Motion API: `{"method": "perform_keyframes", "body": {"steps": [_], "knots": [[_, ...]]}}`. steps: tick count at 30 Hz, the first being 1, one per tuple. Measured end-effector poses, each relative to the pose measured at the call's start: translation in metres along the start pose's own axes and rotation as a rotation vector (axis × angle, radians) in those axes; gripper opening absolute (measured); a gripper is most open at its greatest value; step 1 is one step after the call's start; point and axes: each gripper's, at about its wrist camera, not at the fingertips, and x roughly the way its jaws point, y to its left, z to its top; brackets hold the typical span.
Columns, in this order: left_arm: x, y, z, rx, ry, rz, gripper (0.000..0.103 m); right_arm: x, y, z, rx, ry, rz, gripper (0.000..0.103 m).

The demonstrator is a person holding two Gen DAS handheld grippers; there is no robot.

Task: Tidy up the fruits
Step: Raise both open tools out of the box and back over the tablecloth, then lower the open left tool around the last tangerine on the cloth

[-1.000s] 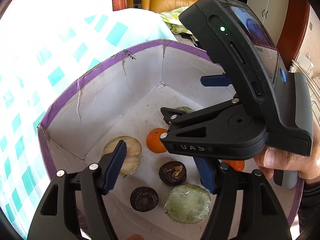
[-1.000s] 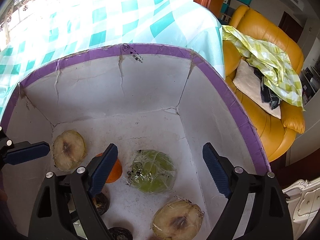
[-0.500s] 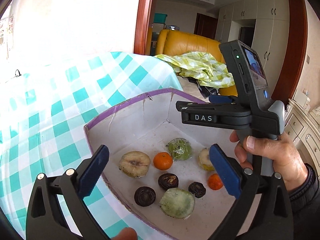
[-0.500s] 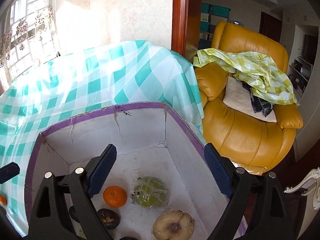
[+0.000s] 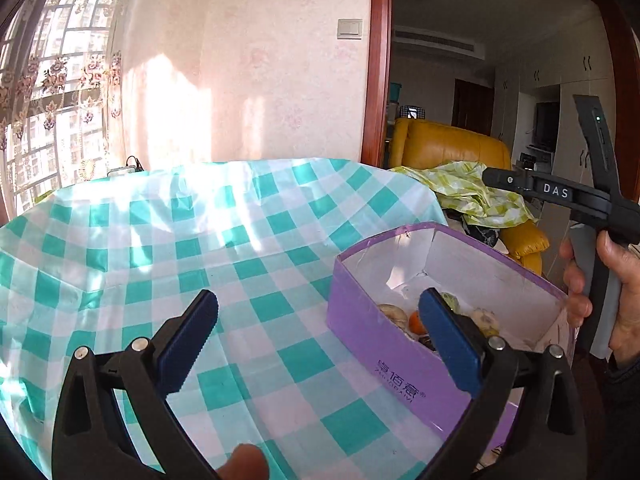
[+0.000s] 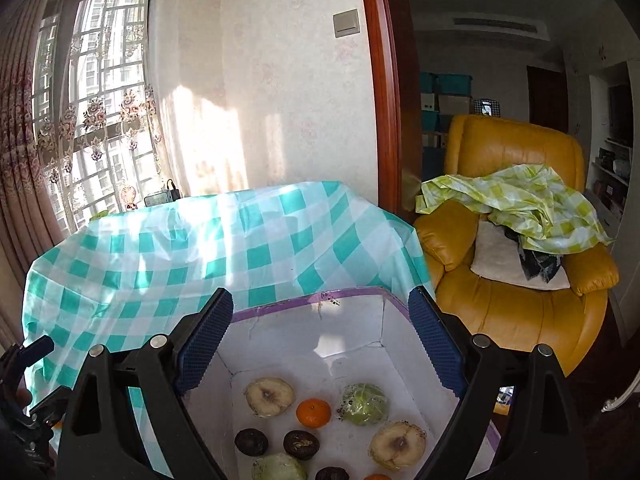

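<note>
From the left wrist view, the left gripper point(image 5: 318, 334) hangs over the desk point(image 5: 168, 240), which is draped in a teal-and-white checked cloth. Its jaws have just been opening and now stand spread wide with nothing between them, only bare cloth below. The purple box point(image 5: 400, 356) sits on the desk to the right, its near wall crossing behind the right-hand blue pad. Inside it only a little fruit peeks over the wall: a pale halved fruit point(image 5: 391, 311) and an orange point(image 5: 417, 322) just left of that pad, another pale piece beyond it. All of it lies off to the right of the gap, not within it. At the far right a hand point(image 5: 600, 296) holds the other gripper's handle above the box.

From the right wrist view, the right gripper point(image 6: 322, 338) is poised above the open box point(image 6: 304, 302), jaws released and empty, one pad to each side of the box's far corner. The fruit lies on the white floor of the box below the gap, well apart from the pads: a halved pale fruit point(image 6: 269, 396), an orange point(image 6: 313, 412), a wrapped green fruit point(image 6: 365, 404), a second pale half point(image 6: 397, 445), dark round fruits point(image 6: 301, 444) and another green one point(image 6: 279, 467) nearer the bottom edge. Beyond the desk stands a yellow armchair point(image 6: 516, 304) with a checked sheet thrown over it.
</note>
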Motion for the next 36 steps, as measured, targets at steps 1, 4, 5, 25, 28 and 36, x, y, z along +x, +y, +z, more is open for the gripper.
{"method": "perform_keyframes", "body": {"steps": [1,4,5,25,28,36], "knots": [[-0.008,0.01,-0.004,-0.023,-0.003,0.005,0.101,-0.009,0.004,0.001,0.011,-0.022,0.022,0.086],[-0.028,0.033,-0.014,-0.046,-0.013,0.051,0.101,-0.03,0.018,0.003,0.03,-0.061,0.076,0.087],[-0.033,0.038,-0.017,-0.045,-0.015,0.069,0.101,-0.036,0.024,0.003,0.029,-0.071,0.094,0.087],[-0.12,0.162,-0.077,-0.382,0.037,0.14,0.092,-0.039,0.187,-0.093,-0.031,0.131,0.493,0.087],[-0.124,0.184,-0.084,-0.455,0.075,0.127,0.088,-0.034,0.214,-0.11,-0.049,0.185,0.547,0.087],[-0.12,0.229,-0.121,-0.638,0.217,0.068,0.062,-0.013,0.261,-0.147,-0.054,0.339,0.658,0.087]]}}
